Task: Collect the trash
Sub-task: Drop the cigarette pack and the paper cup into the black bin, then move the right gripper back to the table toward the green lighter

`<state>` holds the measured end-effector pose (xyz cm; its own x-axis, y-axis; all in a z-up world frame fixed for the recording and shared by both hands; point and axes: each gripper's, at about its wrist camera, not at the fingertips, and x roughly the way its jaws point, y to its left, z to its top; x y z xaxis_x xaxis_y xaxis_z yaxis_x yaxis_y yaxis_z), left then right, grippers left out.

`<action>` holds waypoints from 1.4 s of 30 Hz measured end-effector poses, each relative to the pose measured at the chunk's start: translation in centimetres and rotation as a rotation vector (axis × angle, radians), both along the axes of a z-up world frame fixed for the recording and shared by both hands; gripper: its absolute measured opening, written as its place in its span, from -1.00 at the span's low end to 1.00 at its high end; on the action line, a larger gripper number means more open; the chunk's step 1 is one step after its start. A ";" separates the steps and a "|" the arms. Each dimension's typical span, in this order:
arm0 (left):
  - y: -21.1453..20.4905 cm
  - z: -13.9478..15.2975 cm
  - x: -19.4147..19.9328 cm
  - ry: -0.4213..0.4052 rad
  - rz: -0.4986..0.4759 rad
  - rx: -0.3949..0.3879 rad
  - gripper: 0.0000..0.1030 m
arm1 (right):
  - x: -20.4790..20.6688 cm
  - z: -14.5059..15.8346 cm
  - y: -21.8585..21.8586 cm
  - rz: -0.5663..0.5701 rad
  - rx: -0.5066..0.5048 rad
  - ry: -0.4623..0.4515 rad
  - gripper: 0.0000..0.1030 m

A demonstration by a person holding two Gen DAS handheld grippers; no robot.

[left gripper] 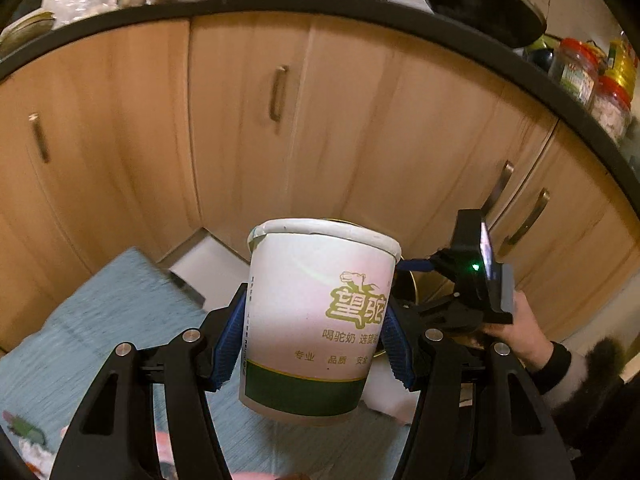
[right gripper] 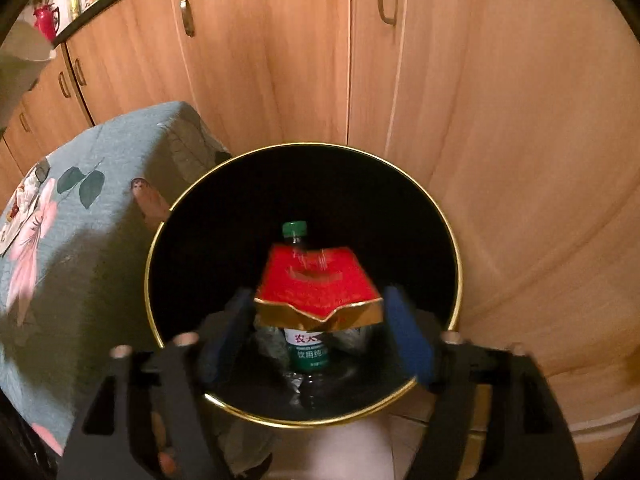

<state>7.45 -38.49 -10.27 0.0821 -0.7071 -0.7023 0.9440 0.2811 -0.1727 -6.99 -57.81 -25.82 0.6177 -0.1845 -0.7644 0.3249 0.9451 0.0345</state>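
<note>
In the left wrist view my left gripper (left gripper: 312, 336) is shut on a white paper cup (left gripper: 316, 320) with green print and a green band, held upright above the blue tablecloth (left gripper: 100, 320). In the right wrist view my right gripper (right gripper: 316, 332) is open above a black bin with a gold rim (right gripper: 168, 216). A red box with a gold edge (right gripper: 320, 288) hangs between the fingers without touching them, over the bin's mouth. A plastic bottle with a green cap (right gripper: 295, 230) lies inside the bin beneath it. The right gripper's body shows in the left wrist view (left gripper: 476, 276).
Wooden cabinet doors (left gripper: 360, 120) with metal handles stand behind everything. A dark counter (left gripper: 280, 0) carries pans, jars and dishes. The floral tablecloth (right gripper: 72, 220) covers a table left of the bin. A person's hand (left gripper: 520, 332) holds the right gripper.
</note>
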 end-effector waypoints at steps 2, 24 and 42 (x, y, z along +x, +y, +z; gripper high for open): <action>-1.6 -0.7 -0.3 0.007 -0.019 0.017 0.11 | -1.1 0.3 0.2 0.004 0.025 -0.034 0.59; -10.8 -10.0 -0.8 0.048 -0.050 0.201 0.57 | -6.5 2.8 4.5 0.020 0.124 -0.194 0.71; 30.7 -1.3 9.1 -0.117 0.802 0.095 0.83 | 15.0 8.8 28.7 0.686 0.068 -0.152 0.93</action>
